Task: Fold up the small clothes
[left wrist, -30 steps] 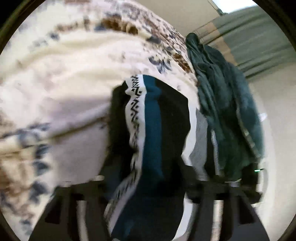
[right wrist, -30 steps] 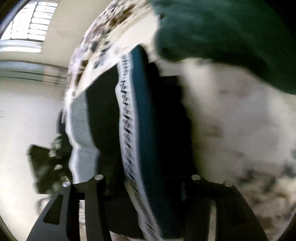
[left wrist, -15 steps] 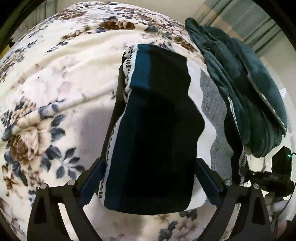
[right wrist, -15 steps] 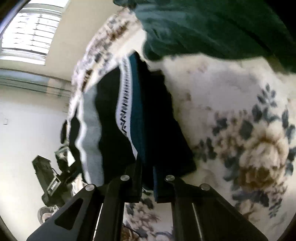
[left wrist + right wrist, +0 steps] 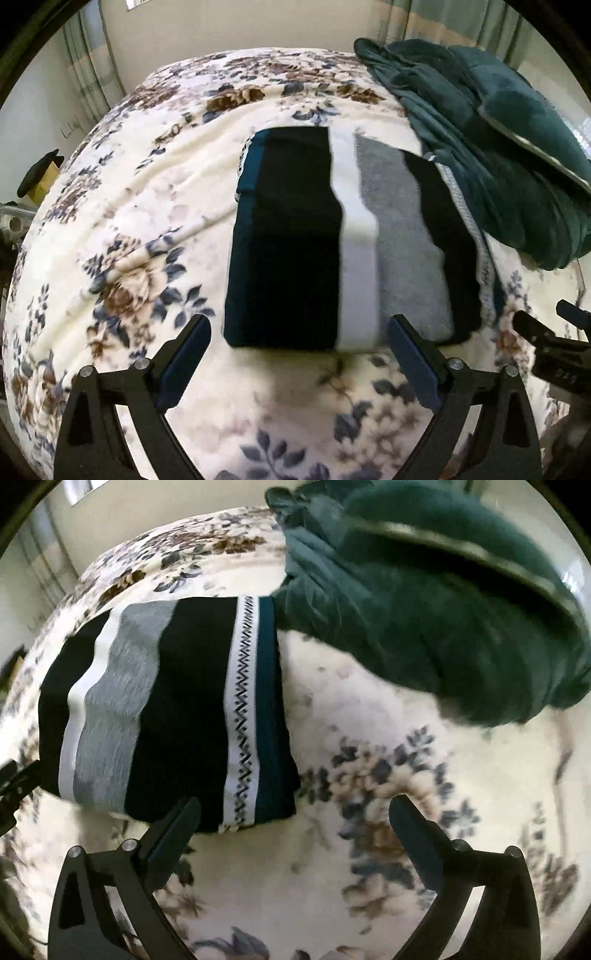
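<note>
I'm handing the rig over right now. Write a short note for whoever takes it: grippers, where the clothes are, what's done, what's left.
Left gripper: open, empty, above the near edge of the folded striped garment.
Right gripper: jaws opening, nothing between them, above the floral blanket beside the garment's near corner.
Garment: flat on the blanket, a neat rectangle, released.
Dark green pile: bunched at the far right, touching the garment.
Done: this fold looks finished.
Left: probably the green pile, if it belongs to the job.
</note>
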Tool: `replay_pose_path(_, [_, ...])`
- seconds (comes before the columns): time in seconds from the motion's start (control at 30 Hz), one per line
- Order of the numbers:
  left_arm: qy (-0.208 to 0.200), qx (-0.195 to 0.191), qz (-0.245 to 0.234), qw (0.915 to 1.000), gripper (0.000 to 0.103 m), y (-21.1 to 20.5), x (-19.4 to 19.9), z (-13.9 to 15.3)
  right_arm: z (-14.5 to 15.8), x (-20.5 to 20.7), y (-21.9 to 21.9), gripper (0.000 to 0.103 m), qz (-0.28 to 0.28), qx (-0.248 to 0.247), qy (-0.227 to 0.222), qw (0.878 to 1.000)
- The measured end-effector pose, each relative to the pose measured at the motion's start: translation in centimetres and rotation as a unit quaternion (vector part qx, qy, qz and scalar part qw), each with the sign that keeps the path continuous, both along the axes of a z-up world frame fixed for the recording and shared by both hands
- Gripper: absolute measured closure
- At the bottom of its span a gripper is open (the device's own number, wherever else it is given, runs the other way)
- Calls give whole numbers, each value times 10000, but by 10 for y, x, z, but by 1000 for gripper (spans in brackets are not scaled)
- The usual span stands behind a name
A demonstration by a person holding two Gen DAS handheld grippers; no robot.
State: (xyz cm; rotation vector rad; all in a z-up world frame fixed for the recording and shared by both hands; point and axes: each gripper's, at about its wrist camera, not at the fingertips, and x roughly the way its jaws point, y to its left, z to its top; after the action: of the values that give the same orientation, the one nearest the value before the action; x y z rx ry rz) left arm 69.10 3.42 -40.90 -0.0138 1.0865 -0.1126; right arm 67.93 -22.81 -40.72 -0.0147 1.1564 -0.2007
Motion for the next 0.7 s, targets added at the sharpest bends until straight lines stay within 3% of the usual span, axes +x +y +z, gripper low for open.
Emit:
replay_pose_path(0.23, [-229,30,176,9996,6,-6,-48,65,86,-59,13,0,-185,-334,-519,9979])
replay_pose_path(0.7, [-1113,105,235,9935,6,2,-199,243,289,-217,41,0,-130,-465,-1430,9885])
